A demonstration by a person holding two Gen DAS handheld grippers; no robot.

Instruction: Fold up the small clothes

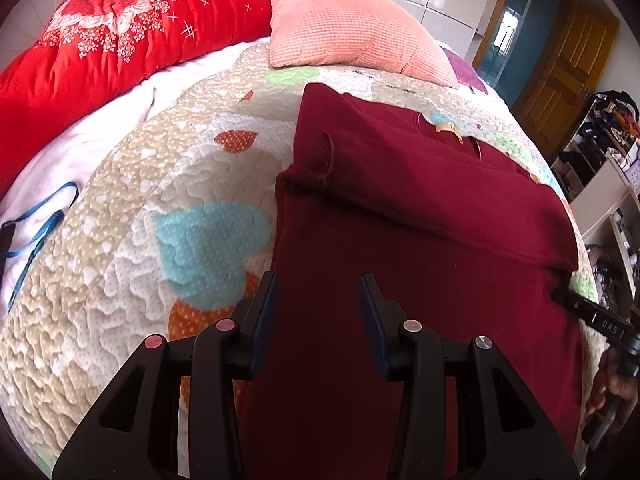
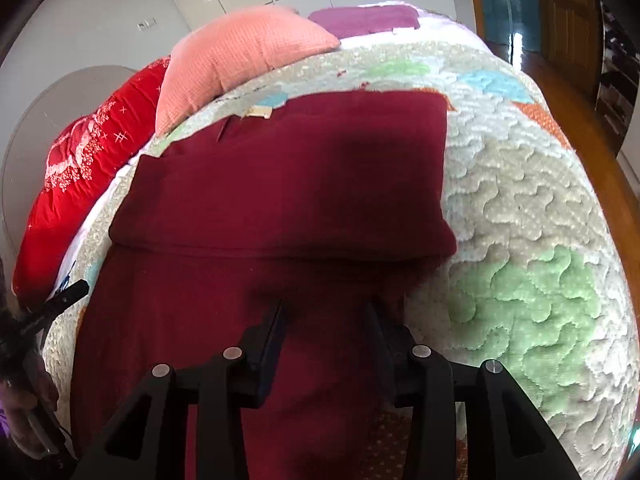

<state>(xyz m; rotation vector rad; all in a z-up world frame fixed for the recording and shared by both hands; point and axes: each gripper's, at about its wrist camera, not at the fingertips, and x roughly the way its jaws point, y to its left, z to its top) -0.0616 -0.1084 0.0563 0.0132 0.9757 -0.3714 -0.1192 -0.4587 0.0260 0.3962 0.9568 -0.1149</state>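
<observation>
Judging by how the maroon garment (image 1: 420, 216) lies on the patchwork quilt (image 1: 132, 248), I am partway through the folding. Its sides look tucked in, since the near part forms a long, straight-edged strip, and a thick doubled band of the same cloth lies across the far end, with a fold ridge running side to side. A pale label (image 1: 448, 130) shows near the far edge, so I take that end for the neckline. What seems left is bringing the near length up over the far part to make a compact packet, then smoothing it.

My left gripper (image 1: 318, 284) hovers over the left edge of the strip with its jaws apart, nothing between the pads but cloth lying flat below them. My right gripper (image 2: 326, 310) hangs over the right edge of the same strip, likewise spread and holding nothing; whether its tips brush the fabric I cannot tell.

The cloth is a plain, dark wine-red knit, fairly thick and soft, lying mostly flat with one small raised crease near the far left of the band. It sits in the middle of the bed, well apart from the pink cushion (image 1: 352, 24) and the red floral duvet (image 1: 112, 40) at the far side. A blue strap (image 1: 44, 220) lies off to the left.
</observation>
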